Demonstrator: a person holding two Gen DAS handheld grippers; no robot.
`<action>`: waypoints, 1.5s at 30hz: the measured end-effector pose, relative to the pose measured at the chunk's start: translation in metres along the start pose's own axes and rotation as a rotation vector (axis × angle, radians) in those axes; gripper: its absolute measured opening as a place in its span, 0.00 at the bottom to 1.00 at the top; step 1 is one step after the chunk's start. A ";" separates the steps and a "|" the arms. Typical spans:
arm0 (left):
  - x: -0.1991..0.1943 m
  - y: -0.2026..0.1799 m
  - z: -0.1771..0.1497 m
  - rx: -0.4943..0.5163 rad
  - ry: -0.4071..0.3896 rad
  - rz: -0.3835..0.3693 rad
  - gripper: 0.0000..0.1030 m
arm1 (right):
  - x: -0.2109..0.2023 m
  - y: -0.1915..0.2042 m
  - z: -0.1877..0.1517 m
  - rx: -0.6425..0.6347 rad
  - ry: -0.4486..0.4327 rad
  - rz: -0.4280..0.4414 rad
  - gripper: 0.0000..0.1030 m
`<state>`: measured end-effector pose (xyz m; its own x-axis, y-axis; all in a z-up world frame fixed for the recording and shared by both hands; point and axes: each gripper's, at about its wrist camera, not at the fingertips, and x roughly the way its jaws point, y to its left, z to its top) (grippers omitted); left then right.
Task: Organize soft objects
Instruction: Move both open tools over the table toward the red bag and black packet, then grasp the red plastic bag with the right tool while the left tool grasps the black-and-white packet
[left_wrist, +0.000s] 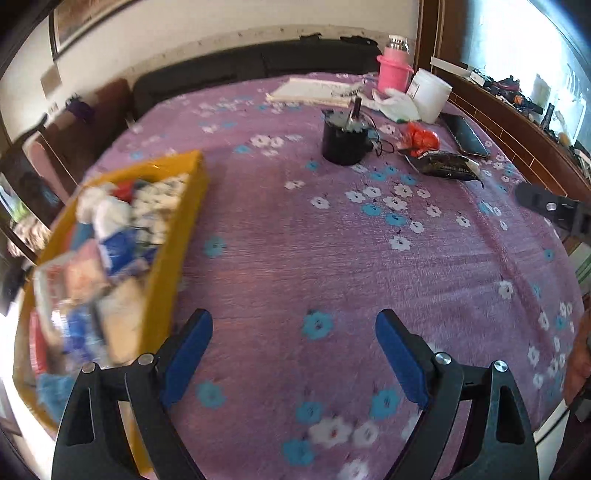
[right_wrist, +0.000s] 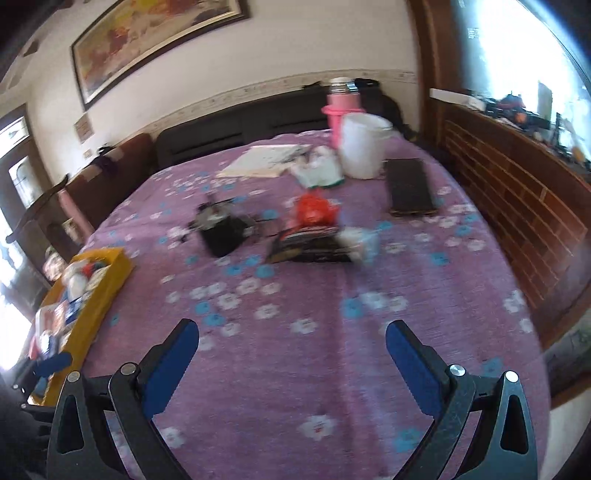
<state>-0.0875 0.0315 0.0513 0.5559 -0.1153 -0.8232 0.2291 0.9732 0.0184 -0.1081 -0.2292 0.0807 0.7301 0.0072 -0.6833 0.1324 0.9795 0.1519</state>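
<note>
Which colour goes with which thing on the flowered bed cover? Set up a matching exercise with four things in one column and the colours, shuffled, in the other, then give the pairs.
Things:
1. storage bin
2. flask
3. tub
4. crumpled bag

Colours:
A. white
B. red
C. yellow
D. pink

Pairs: 1-C, 2-D, 3-A, 4-B
</note>
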 end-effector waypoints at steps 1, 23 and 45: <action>0.007 -0.001 0.003 -0.009 0.002 -0.015 0.87 | 0.001 -0.006 0.002 0.008 0.005 -0.016 0.99; 0.061 -0.006 0.014 -0.008 0.063 -0.039 1.00 | 0.163 -0.032 0.107 0.142 0.251 0.049 0.99; 0.062 -0.006 0.013 -0.004 0.064 -0.021 1.00 | 0.159 -0.026 0.111 0.134 0.199 -0.012 0.99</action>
<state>-0.0443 0.0164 0.0075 0.4986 -0.1230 -0.8581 0.2367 0.9716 -0.0017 0.0791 -0.2760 0.0469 0.5831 0.0484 -0.8109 0.2376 0.9444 0.2272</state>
